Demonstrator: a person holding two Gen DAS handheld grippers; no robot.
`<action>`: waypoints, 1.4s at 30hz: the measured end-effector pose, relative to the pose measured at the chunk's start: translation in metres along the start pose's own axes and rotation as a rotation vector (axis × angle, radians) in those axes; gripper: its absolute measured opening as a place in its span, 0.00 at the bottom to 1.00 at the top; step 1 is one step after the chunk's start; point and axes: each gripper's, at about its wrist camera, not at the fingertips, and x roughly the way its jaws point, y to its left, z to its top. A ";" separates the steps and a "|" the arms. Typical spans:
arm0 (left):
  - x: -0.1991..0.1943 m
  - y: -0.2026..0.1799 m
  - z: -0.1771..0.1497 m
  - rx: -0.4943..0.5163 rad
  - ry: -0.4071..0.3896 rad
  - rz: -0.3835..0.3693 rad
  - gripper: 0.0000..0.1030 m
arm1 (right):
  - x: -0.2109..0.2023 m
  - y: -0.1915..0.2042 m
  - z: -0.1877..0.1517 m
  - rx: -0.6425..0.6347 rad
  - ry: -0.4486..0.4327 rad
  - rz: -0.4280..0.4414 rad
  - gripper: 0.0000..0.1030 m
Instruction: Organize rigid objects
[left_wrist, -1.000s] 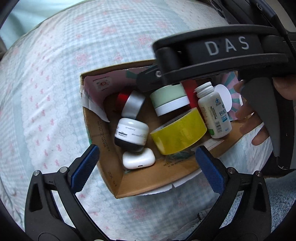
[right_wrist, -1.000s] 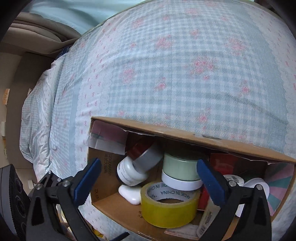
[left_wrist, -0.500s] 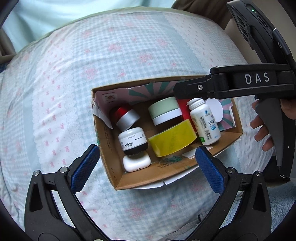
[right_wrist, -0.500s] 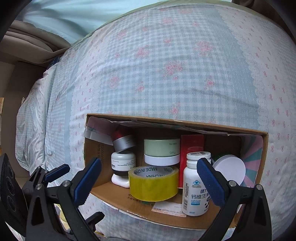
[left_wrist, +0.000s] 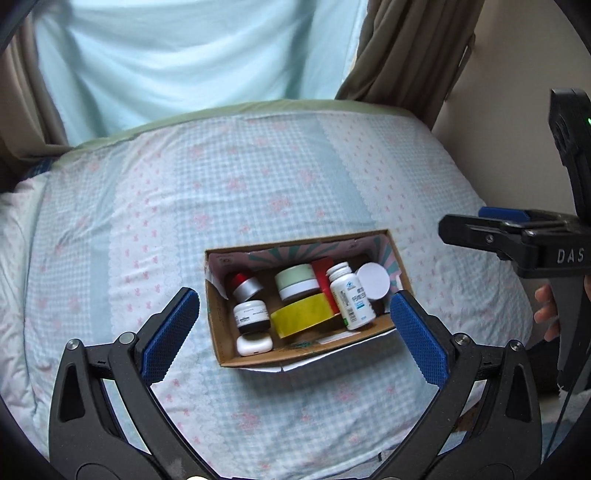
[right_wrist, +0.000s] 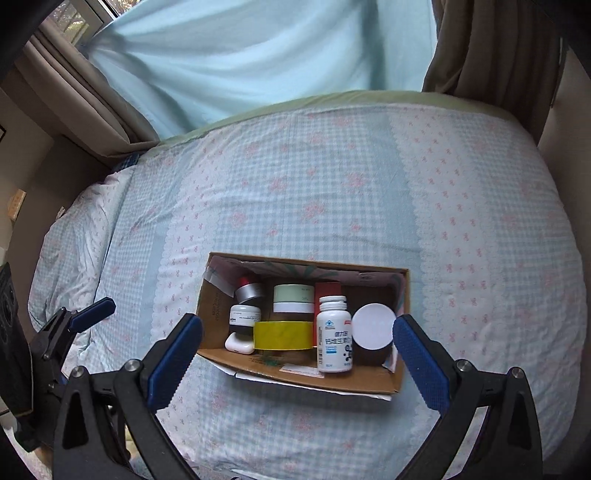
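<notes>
**Cardboard box packed, both grippers wide and empty**

Cardboard box (left_wrist: 221, 325) sits on the checked bedspread (left_wrist: 258, 192), ahead of and below both tools, and it lies right in the gap between each pair of fingers. Left gripper (left_wrist: 291, 332) first: blue pads spread as far apart as the box is long, nothing between them, touching nothing. Its left pad (left_wrist: 168, 334) hangs just beside the box's left end, its right pad by the right end.

Running across the box from the left gripper's side: a silver-capped red jar (left_wrist: 246, 288) at the far left corner, a black-and-white jar (left_wrist: 251, 315) nearer, a white earbud case (left_wrist: 254, 344) nearest of all. Then a pale green tin (left_wrist: 297, 282) at the back, a yellow tape roll (left_wrist: 301, 319) on edge in front of it, a red carton (left_wrist: 323, 269) behind. Next a white pill bottle (left_wrist: 351, 297), tilted, and a round white lid (left_wrist: 373, 282) at the right end.

Over to the right gripper (right_wrist: 297, 356): jaws flung equally wide, empty, clear of the box. From its camera the pill bottle (right_wrist: 334, 334) stands between tape roll (right_wrist: 282, 335) and white lid (right_wrist: 373, 326). A person's fingers (left_wrist: 546, 314) wrap the right tool's handle.
</notes>
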 end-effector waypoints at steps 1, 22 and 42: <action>-0.013 -0.005 0.004 -0.004 -0.020 0.003 1.00 | -0.020 -0.003 -0.003 0.001 -0.032 -0.020 0.99; -0.220 -0.143 -0.022 -0.022 -0.454 0.104 1.00 | -0.272 -0.033 -0.092 -0.051 -0.491 -0.242 0.99; -0.231 -0.191 -0.050 -0.069 -0.515 0.196 1.00 | -0.305 -0.064 -0.121 -0.096 -0.602 -0.275 0.99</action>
